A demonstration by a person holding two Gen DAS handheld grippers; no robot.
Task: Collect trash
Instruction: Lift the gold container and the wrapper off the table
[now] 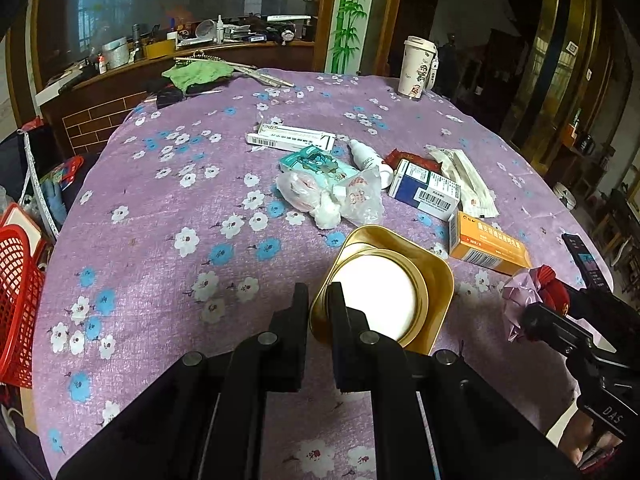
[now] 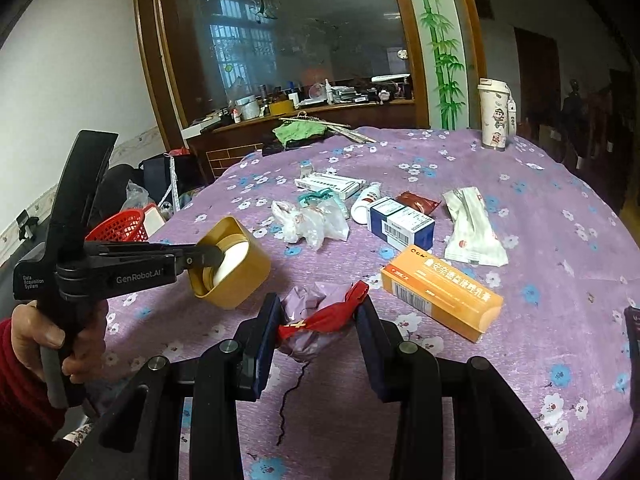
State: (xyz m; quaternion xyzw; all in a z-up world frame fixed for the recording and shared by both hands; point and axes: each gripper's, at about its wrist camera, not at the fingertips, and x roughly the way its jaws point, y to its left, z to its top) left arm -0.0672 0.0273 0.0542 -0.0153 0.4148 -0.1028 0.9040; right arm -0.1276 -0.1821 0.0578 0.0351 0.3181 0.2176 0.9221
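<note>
Left wrist view: the left hand-held gripper (image 1: 318,300) has its jaws pressed nearly together on the near wall of a gold square tin with rounded corners (image 1: 432,276), one finger outside the wall and one inside. The tin tilts its open mouth toward the camera, showing a pale round inside (image 1: 376,296), and is held above the bench (image 1: 160,220), which is covered in a purple cloth with white and blue flowers. Ahead of the fingers lie a crumpled clear plastic bag (image 1: 332,194), a teal packet (image 1: 312,162), a long white carton (image 1: 290,138) and a small white bottle (image 1: 366,156). Ahead and to the right are a blue-and-white barcode box (image 1: 426,190), a white sachet (image 1: 468,180) and an orange medicine box (image 1: 488,246). Far right, the right hand-held gripper (image 1: 532,304) pinches a crumpled wad of red and lilac wrappers (image 1: 532,288). A red mesh basket (image 1: 16,304) sits at the far left, beside the bench edge.

Right wrist view: the right hand-held gripper (image 2: 316,320) is partly spread, its two pads pinching the wad of red and lilac wrappers (image 2: 324,318) just above the cloth. To its left, a hand (image 2: 44,344) in a red sleeve grips the left hand-held gripper (image 2: 208,258), whose fingers clamp the gold tin's (image 2: 240,280) wall. The orange medicine box (image 2: 440,292) lies just right of the fingers, the barcode box (image 2: 400,224) and white sachet (image 2: 472,224) beyond it. The red basket (image 2: 120,226) stands behind the left tool. A tall white printed cup with lid (image 2: 494,114) stands at the bench's far edge.
</note>
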